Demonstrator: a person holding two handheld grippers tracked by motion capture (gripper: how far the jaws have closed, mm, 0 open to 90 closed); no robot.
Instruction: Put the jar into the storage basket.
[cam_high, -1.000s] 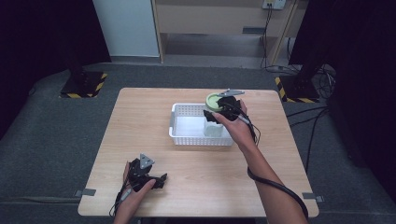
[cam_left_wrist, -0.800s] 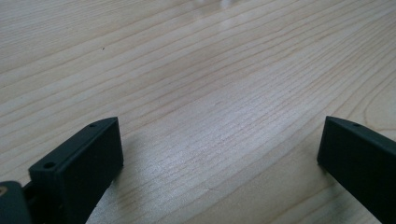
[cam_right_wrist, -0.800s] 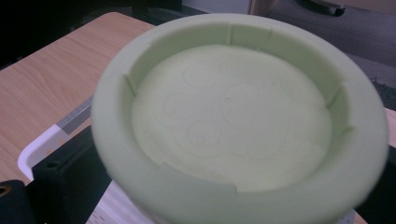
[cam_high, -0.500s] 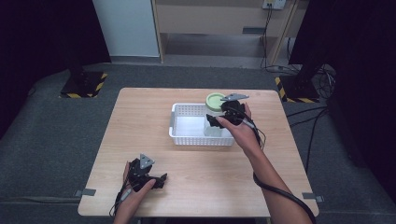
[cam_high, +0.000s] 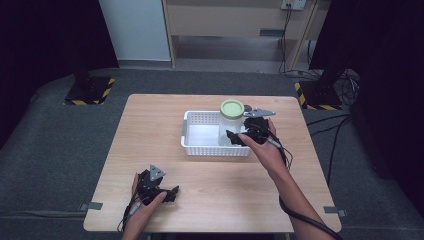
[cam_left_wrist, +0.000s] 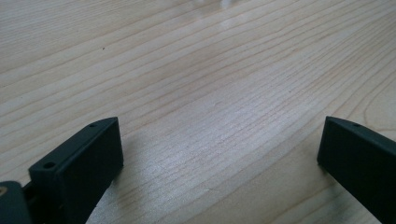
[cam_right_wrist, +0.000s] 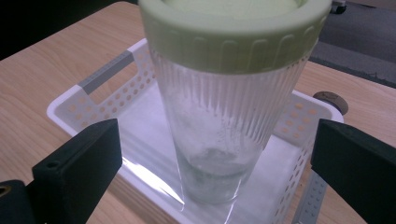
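The clear jar (cam_right_wrist: 219, 116) with the green lid (cam_right_wrist: 233, 28) stands upright in the white basket (cam_right_wrist: 93, 93), between the spread jaws of the right gripper (cam_right_wrist: 215, 158), untouched.

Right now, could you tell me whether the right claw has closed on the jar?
No: in the right gripper view the right claw is open, its jaws standing apart from the jar in the basket.

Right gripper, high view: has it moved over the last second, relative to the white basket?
Yes. The right gripper has drawn back from the jar toward the person, now over the white basket's near right corner, open.
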